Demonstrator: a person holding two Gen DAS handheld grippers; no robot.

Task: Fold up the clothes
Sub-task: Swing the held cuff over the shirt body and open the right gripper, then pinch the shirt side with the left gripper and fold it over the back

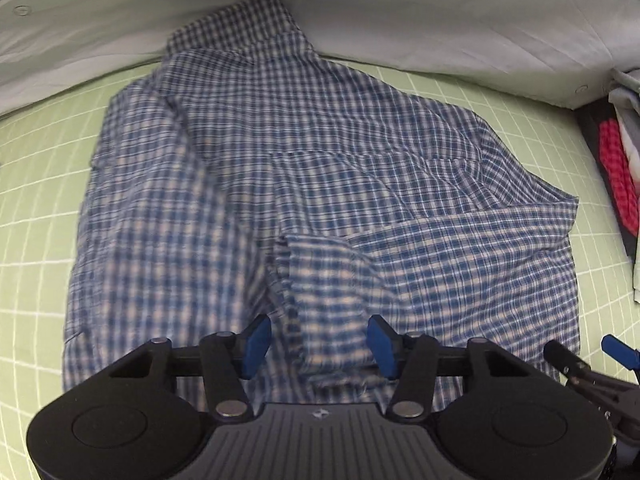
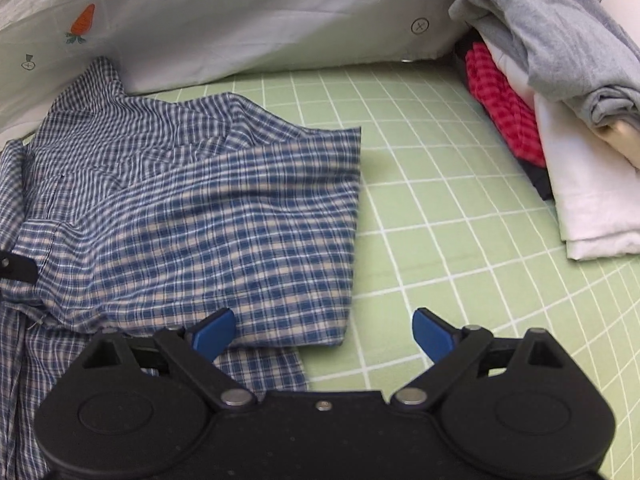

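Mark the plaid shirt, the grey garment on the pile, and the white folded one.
plaid shirt [image 1: 320, 168]: left wrist view, mid chest panel.
grey garment [image 2: 560, 40]: right wrist view, top fold.
white folded garment [image 2: 592, 200]: right wrist view, flat upper face.

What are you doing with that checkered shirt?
A person is folding it, using a gripper in each hand. The blue checkered shirt lies on the green grid mat, its sides already folded in. The left gripper and right gripper are both open, holding nothing. A pile of folded clothes sits to the right.
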